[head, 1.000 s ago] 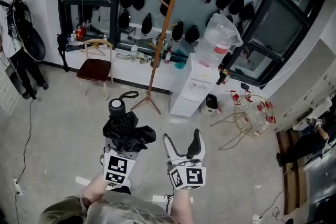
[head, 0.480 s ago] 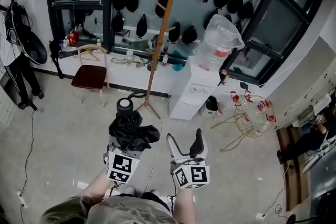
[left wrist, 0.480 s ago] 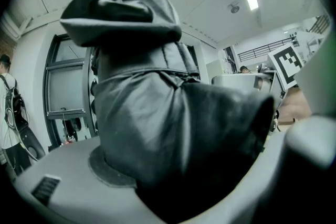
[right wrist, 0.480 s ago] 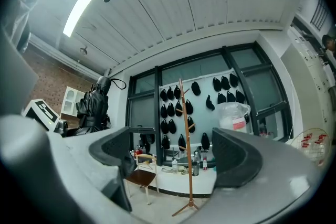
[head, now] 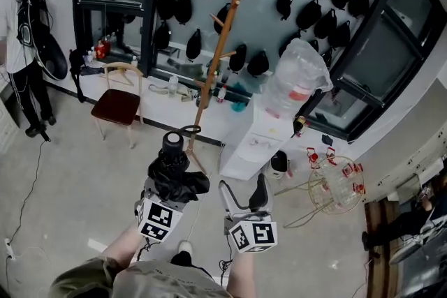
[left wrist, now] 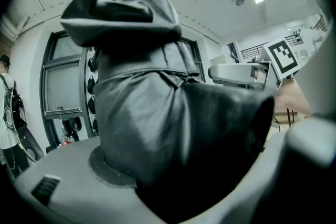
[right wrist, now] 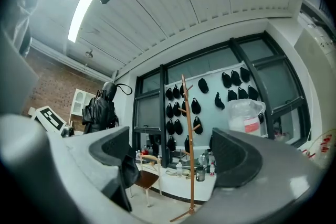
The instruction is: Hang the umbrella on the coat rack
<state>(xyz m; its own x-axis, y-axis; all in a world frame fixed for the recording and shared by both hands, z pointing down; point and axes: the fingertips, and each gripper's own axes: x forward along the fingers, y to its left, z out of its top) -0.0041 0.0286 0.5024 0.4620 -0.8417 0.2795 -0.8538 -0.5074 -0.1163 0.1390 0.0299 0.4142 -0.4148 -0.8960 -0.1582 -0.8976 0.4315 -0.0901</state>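
Holds the folded black umbrella (head: 172, 169) upright, pinched in the left gripper (head: 170, 186), well short of the coat rack (head: 221, 45). Shows the right gripper (head: 244, 193) just beside, spread, nothing between. Hides most of the left jaws under cloth.

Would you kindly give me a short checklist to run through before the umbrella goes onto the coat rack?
1. Left gripper clamped on the folded umbrella: ok.
2. Right gripper open with nothing between its jaws, free to assist: ok.
3. Strap loop hanging free at the umbrella's far end: ok.
4. Coat rack upright, upper pegs bare: ok.
5. Rack close enough to reach: probably not ok; it stands well ahead across the floor, by the water dispenser.
6. Loop wide enough for a peg: cannot tell.
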